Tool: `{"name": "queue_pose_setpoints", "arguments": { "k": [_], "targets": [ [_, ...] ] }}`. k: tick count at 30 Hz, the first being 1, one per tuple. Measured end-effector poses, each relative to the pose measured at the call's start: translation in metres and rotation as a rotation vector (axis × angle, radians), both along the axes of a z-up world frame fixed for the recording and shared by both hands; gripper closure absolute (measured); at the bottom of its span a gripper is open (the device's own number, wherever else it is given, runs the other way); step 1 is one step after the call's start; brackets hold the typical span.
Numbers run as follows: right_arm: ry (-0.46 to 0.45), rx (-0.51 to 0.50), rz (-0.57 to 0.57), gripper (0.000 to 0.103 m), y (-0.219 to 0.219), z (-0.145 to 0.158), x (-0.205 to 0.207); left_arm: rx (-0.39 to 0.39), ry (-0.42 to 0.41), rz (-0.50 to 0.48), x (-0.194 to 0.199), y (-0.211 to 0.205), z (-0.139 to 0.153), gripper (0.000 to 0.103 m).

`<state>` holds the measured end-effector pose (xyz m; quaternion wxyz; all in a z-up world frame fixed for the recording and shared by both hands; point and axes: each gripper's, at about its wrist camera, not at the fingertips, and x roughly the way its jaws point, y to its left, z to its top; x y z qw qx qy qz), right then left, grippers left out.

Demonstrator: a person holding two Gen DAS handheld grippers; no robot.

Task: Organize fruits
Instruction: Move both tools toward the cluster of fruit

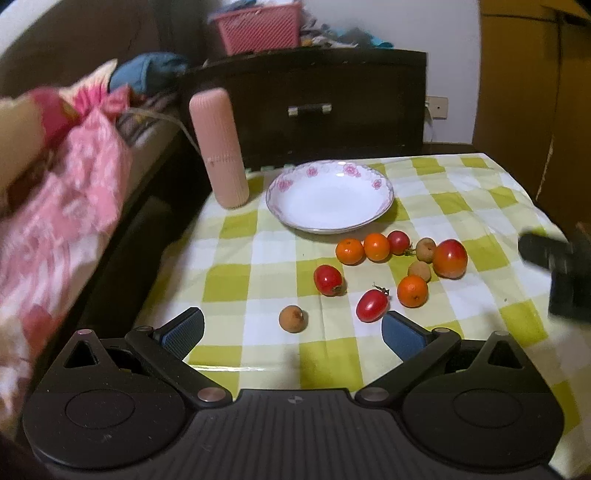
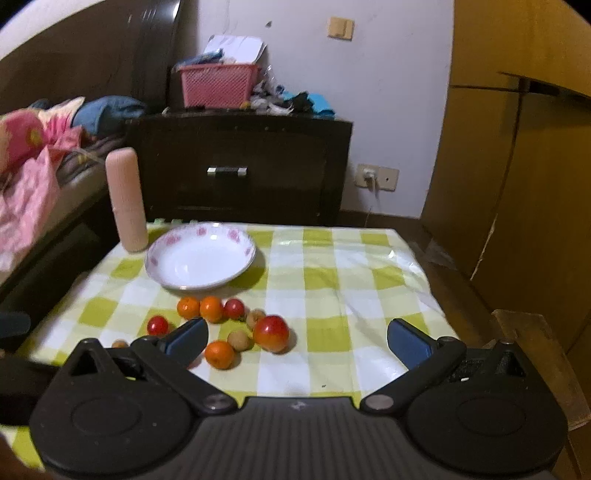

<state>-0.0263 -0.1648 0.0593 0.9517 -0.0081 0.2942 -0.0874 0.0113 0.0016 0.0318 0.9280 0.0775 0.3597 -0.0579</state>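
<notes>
On the bench [image 1: 461, 192] lay ten loose fruits. Three were small oranges [image 1: 349, 251], three were red cherry tomatoes [image 1: 328, 280], three were brown longans [image 1: 293, 319], and one was a larger red-orange fruit [image 1: 450, 258]. One white bowl [image 1: 330, 196] with pink flowers on its rim stood there, and one tall pink container [image 1: 218, 147]. One pink basket [image 1: 258, 27] sat on one dark cabinet [image 1: 314, 107] behind.

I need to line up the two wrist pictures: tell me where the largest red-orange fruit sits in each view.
Left wrist: the largest red-orange fruit lies right of centre, at the right end of the fruit cluster.
Right wrist: it lies just left of centre, between the open fingers.
Shared landmark: the white floral bowl, behind the fruit.
</notes>
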Motion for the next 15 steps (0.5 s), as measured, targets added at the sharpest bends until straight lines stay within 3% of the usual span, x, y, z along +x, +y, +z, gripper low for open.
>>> {"name": "queue_pose_setpoints", "arguments": {
  "k": [15],
  "targets": [
    [0.096, 0.038, 0.050, 0.000, 0.006, -0.020, 0.017, 0.001, 0.041, 0.019, 0.019, -0.003, -0.007, 0.000]
  ]
}}
